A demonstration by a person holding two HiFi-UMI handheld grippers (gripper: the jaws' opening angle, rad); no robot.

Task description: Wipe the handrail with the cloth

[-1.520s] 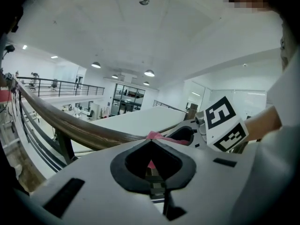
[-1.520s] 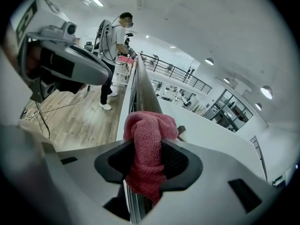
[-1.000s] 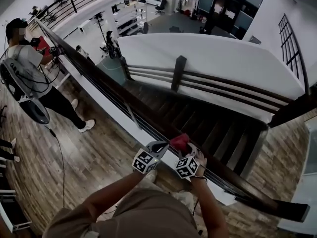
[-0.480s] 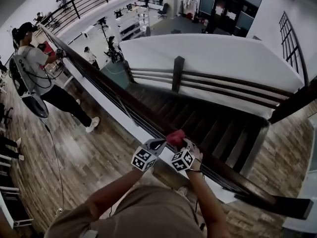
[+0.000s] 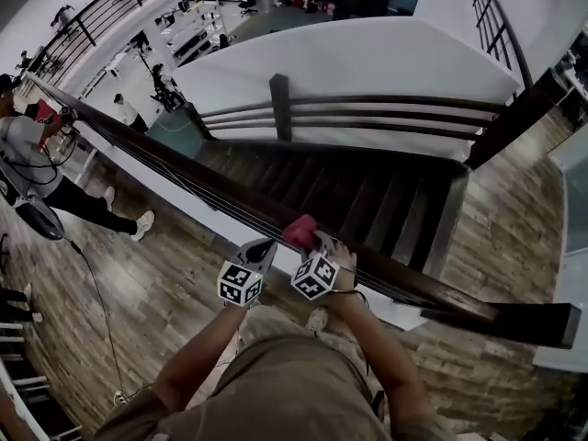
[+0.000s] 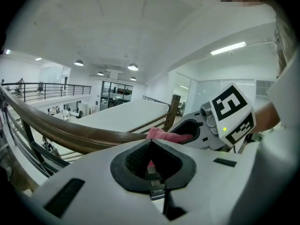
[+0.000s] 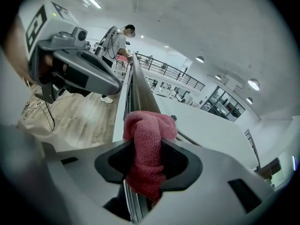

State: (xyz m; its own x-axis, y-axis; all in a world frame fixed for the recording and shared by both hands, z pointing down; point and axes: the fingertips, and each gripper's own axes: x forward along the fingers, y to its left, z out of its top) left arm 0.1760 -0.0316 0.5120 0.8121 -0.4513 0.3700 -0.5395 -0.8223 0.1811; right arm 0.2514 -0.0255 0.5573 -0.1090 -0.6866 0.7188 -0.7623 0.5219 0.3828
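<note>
A dark wooden handrail [image 5: 175, 173] runs from the upper left to the lower right of the head view. A red cloth [image 5: 299, 230] lies bunched on top of it. My right gripper [image 5: 312, 246] is shut on the cloth [image 7: 150, 125] and presses it on the rail [image 7: 140, 86], seen running straight away in the right gripper view. My left gripper [image 5: 260, 249] hovers just left of the cloth, on the near side of the rail. Its jaws [image 6: 150, 142] are shut with nothing held. The cloth [image 6: 161, 134] and the right gripper's marker cube [image 6: 229, 116] show beyond them.
Beyond the rail a dark staircase [image 5: 367, 200] drops away, edged by a white wall [image 5: 349, 58] and a second railing [image 5: 386, 113]. A person [image 5: 32, 159] stands at the same rail far to the left. A cable [image 5: 96, 292] trails over the wood floor.
The head view has swung, so the rail and stairs sit further left and higher. Both grippers and the cloth keep together on the rail, with the right gripper's hold unchanged.
</note>
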